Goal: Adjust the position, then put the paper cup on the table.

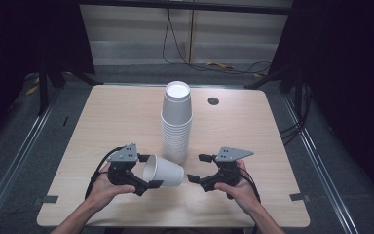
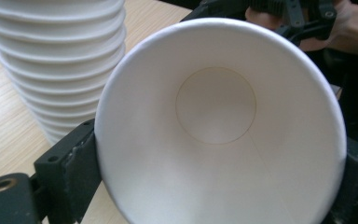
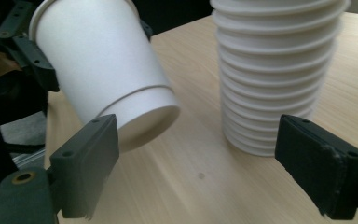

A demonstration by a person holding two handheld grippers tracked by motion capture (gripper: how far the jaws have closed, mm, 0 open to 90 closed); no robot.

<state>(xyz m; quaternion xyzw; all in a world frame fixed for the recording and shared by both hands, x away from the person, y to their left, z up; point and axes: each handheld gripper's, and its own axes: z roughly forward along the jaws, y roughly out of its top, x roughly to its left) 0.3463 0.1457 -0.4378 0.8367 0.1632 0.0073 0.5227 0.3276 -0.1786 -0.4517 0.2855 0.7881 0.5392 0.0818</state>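
A white paper cup lies tipped on its side above the table, pinched at its rim by the left gripper, mouth toward that gripper and base toward the right gripper. In the left gripper view the cup's inside covers most of the frame and hides much of the jaws. The right gripper's jaws are spread wide with nothing between them, just off the cup's base. Just behind the cup stands a tall stack of cups, its top cut off in both gripper views.
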